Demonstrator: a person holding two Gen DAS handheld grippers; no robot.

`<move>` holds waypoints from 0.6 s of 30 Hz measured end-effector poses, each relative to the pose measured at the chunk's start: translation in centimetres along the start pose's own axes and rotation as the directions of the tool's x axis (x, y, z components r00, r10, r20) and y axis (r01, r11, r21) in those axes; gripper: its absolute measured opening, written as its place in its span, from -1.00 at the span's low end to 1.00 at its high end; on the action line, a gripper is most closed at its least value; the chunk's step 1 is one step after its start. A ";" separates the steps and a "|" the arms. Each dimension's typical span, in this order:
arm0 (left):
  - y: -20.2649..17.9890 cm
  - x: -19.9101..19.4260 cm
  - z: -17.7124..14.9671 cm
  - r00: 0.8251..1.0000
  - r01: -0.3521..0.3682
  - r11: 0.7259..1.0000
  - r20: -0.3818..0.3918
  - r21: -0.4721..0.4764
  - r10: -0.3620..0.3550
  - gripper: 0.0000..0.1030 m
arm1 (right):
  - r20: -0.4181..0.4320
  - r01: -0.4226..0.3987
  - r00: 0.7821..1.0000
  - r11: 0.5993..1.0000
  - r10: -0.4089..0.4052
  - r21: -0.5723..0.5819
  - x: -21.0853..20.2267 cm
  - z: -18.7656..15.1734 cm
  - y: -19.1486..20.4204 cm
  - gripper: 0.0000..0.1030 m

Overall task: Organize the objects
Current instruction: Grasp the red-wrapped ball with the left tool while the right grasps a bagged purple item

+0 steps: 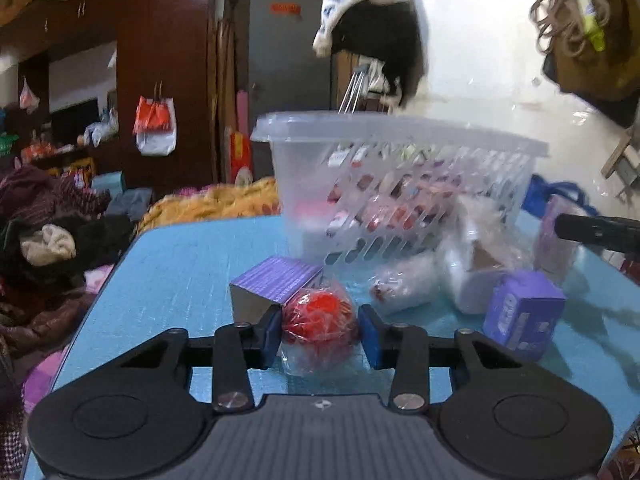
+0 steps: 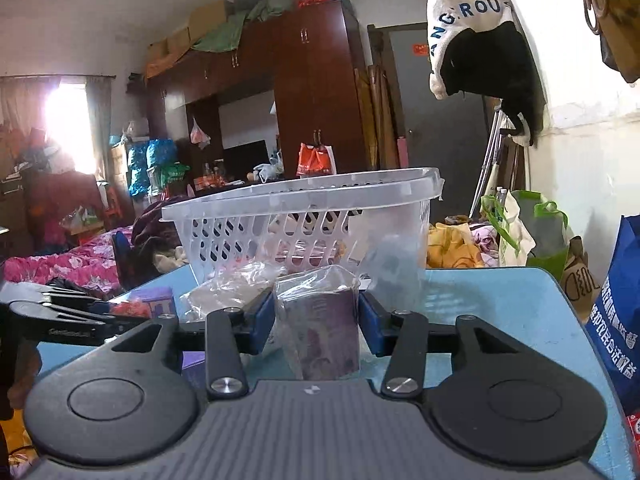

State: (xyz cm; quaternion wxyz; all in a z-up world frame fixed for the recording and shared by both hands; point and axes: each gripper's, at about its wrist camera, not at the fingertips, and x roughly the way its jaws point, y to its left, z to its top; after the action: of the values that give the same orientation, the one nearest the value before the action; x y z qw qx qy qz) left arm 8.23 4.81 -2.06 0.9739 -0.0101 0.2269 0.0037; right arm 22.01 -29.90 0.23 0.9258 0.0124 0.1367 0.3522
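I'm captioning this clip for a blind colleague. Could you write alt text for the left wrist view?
The left gripper has its blue-padded jaws closed on a red ball wrapped in clear plastic on a light blue table. Behind it lie a purple box, wrapped packets and a clear slotted plastic basket.

A tall dark reddish-brown wooden wardrobe [image 2: 316, 84] fills the far wall, with cardboard boxes [image 2: 188, 28] and green cloth heaped on top and an orange-and-white plastic bag [image 2: 316, 159] hanging from its door handle. Beside it stands a grey door [image 2: 416, 92] bearing a small red sticker. At the far left a curtained window [image 2: 66, 120] glares with daylight. A bed with a pink floral cover [image 2: 72, 262] lies beyond the left edge of the light blue surface [image 2: 500, 304]. On the white plastered wall [image 2: 592, 152] to the right hangs a white-and-black garment [image 2: 476, 36] printed with blue letters.
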 end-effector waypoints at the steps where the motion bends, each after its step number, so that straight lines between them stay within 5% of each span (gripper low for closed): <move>1: 0.0 -0.3 -0.4 1.000 0.014 1.000 0.006 -0.002 -0.014 -0.13 | -0.001 -0.001 1.000 1.000 0.001 0.003 0.2 0.0 0.0 -0.04; 14: -1.4 -2.0 -2.2 0.984 0.167 0.983 0.045 0.077 -0.170 -0.11 | 0.003 -0.008 1.000 1.000 0.008 0.013 0.1 -0.4 0.0 -0.04; 18: -2.4 -2.0 -3.2 0.987 0.150 0.981 0.033 0.126 -0.155 -0.11 | 0.003 -0.008 1.000 1.000 0.008 0.013 0.1 -0.5 0.0 -0.04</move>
State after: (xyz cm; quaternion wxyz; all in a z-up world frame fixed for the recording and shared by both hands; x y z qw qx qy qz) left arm 5.09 2.34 -4.02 0.9747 0.0324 0.2043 -0.0847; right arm 21.91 -29.87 -0.22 0.9244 0.0193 0.1377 0.3552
